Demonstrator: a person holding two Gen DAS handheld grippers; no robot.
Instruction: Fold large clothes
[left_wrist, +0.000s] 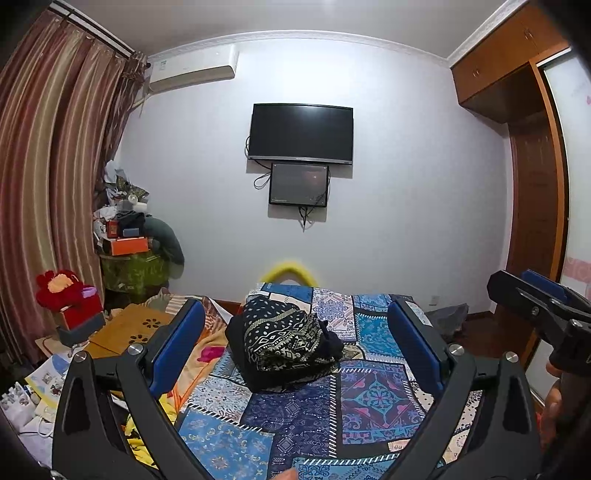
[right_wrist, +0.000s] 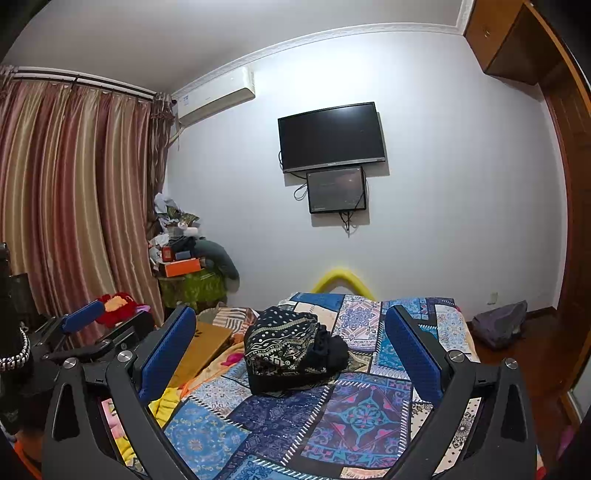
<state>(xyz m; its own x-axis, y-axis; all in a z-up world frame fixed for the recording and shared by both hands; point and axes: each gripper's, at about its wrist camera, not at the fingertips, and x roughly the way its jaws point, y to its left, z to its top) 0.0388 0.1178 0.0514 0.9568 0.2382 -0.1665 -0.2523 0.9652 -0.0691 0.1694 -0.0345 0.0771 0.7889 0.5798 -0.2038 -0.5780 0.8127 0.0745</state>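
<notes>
Bed (left_wrist: 369, 398) w/ blue patchwork cover fills the near view, wall w/ TV (left_wrist: 301, 134) far behind. Curtains (left_wrist: 48, 177) on the left, junk pile (left_wrist: 125, 229) in the far left corner. Folded dark patterned garment (left_wrist: 284, 343) sits mid-bed, a bit left of centre, ahead of both my tongs. My left tongs (left_wrist: 295, 339) are spread wide, pinching nothing. My right tongs (right_wrist: 290, 343) same: spread, empty, not touching the garment.

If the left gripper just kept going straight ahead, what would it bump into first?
Probably the black patterned bundle of clothes on the bed's blue patchwork cover. The left gripper is open and the bundle sits right between its fingers, a little ahead. Depth is hard to judge; aimed higher, it might pass over.
</notes>
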